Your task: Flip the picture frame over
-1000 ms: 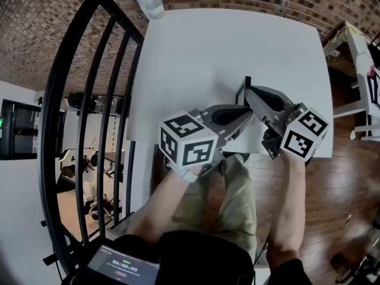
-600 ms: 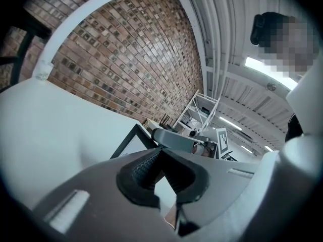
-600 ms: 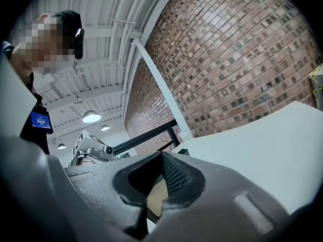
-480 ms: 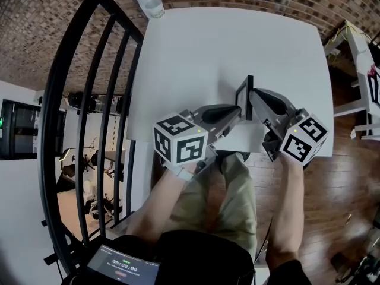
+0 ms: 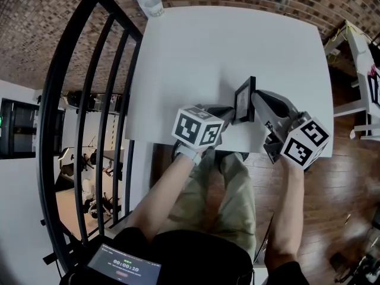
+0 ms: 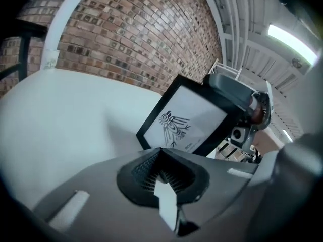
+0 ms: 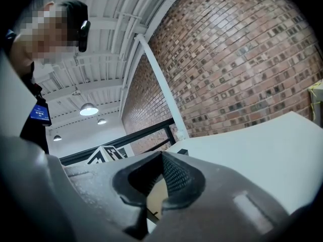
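Observation:
The picture frame [image 5: 243, 98] has a black border and stands tilted on its lower edge near the front of the white table [image 5: 225, 46]. In the left gripper view its glass side [image 6: 189, 119] shows a black bird drawing. My right gripper [image 5: 254, 100] is shut on the frame's right edge, and the tan backing [image 7: 155, 198] shows between its jaws in the right gripper view. My left gripper [image 5: 228, 113] sits just left of the frame, apart from it. Its jaws meet with nothing between them [image 6: 161, 153].
A black metal railing [image 5: 89, 100] runs along the table's left side. A white post with a small cup-shaped fitting [image 5: 153, 6] stands at the far left corner. Wooden floor [image 5: 344, 183] and another white table [image 5: 362, 58] lie to the right. The person's legs are under the near edge.
The frame has been raised further, so its face now shows. The left gripper has drawn back from the frame and turned. The right gripper has kept its hold.

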